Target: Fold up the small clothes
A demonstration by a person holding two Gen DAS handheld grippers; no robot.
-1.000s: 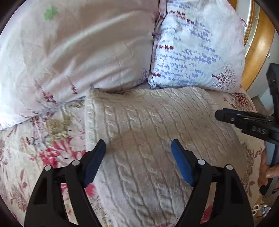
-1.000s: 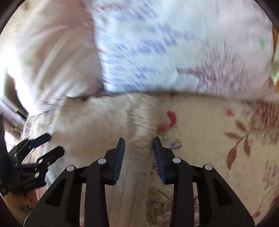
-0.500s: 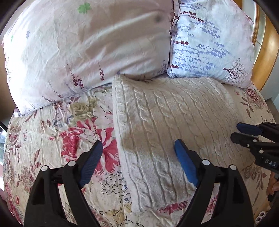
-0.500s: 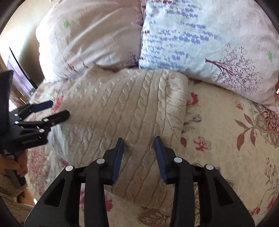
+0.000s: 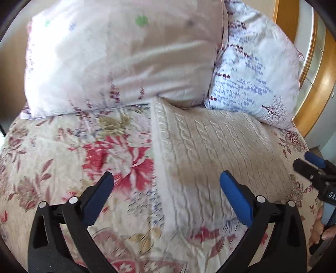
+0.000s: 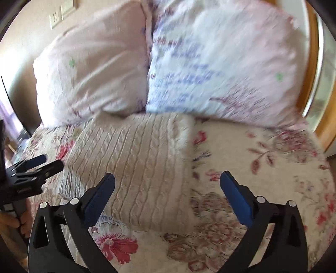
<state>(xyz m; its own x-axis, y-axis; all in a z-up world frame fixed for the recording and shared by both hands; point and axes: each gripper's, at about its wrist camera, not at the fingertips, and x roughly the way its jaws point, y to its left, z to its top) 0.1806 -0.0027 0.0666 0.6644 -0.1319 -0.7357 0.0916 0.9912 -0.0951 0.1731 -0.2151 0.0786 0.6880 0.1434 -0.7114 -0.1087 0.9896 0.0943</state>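
A cream cable-knit sweater [image 5: 210, 151] lies folded into a flat rectangle on the floral bedspread, its far edge against the pillows; it also shows in the right wrist view [image 6: 138, 163]. My left gripper [image 5: 167, 184] is open and empty, held above the sweater's left edge. My right gripper [image 6: 167, 182] is open and empty, above the sweater's right front corner. The right gripper shows at the right edge of the left wrist view [image 5: 310, 166]; the left gripper shows at the left edge of the right wrist view [image 6: 40, 166].
A floral bedspread [image 5: 63, 157] covers the bed. A pink pillow [image 5: 117, 54] and a white-and-blue pillow [image 5: 254, 69] lean at the head. A wooden headboard [image 5: 315, 79] curves at the right. A wall socket [image 6: 55, 19] is at the upper left.
Both grippers have drawn back from the sweater. The right gripper's jaws have opened wide. The left gripper has stayed open. The sweater lies still.
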